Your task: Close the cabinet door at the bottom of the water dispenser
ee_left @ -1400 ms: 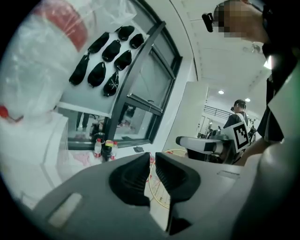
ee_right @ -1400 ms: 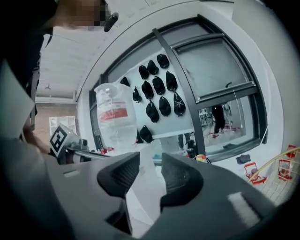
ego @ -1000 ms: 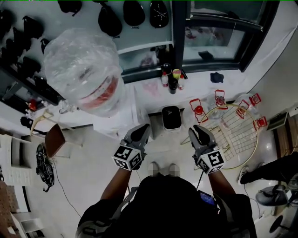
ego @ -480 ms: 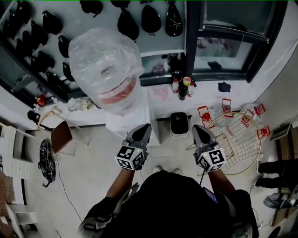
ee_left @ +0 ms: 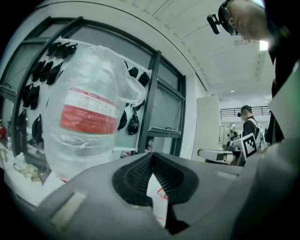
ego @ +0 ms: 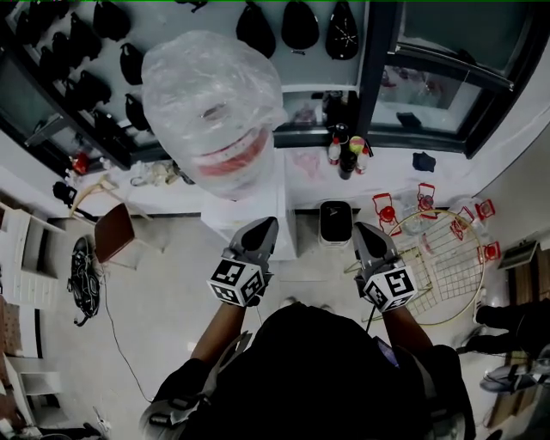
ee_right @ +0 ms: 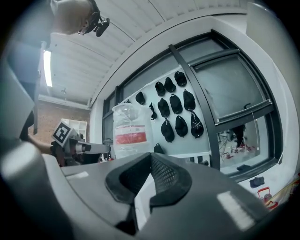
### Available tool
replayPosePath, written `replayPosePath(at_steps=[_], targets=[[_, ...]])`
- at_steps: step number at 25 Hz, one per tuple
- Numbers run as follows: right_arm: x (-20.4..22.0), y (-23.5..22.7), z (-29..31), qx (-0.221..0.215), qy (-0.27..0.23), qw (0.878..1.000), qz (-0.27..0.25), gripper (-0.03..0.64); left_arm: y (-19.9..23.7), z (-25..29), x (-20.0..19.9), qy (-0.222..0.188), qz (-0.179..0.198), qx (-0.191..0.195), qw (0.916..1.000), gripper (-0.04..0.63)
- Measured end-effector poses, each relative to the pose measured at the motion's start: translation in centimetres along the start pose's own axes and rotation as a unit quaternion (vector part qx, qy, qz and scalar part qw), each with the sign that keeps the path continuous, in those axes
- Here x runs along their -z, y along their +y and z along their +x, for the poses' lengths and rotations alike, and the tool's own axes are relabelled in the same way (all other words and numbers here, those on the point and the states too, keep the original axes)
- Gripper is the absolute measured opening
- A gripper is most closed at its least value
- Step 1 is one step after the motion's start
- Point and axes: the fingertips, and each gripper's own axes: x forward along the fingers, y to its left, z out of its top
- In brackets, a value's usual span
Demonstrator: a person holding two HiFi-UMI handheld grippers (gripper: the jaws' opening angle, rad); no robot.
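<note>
A: What colours show on the water jug point(ego: 213, 112)?
B: Clear crinkled wrap with a red-and-white label. The water dispenser point(ego: 284, 219) is white.
A: And the tools?
B: The left gripper point(ego: 267, 223) and right gripper point(ego: 362, 229) are grey, and their cubes have black-and-white squares.

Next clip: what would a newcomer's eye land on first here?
The plastic-wrapped water bottle atop the white dispenser at the head view's upper middle. Below it, the left tool and right tool, both shut and empty, point toward the dispenser. Black caps hang on the wall behind.
</note>
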Motion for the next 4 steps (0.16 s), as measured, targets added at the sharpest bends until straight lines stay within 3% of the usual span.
replayPosePath(at_steps=[4], targets=[[0.53,-0.08,0.11,0.001,0.009,1.0,0.009,0.005,-0.14,-0.17,0.01,-0.002,-0.006,0.003,1.0,0.006]])
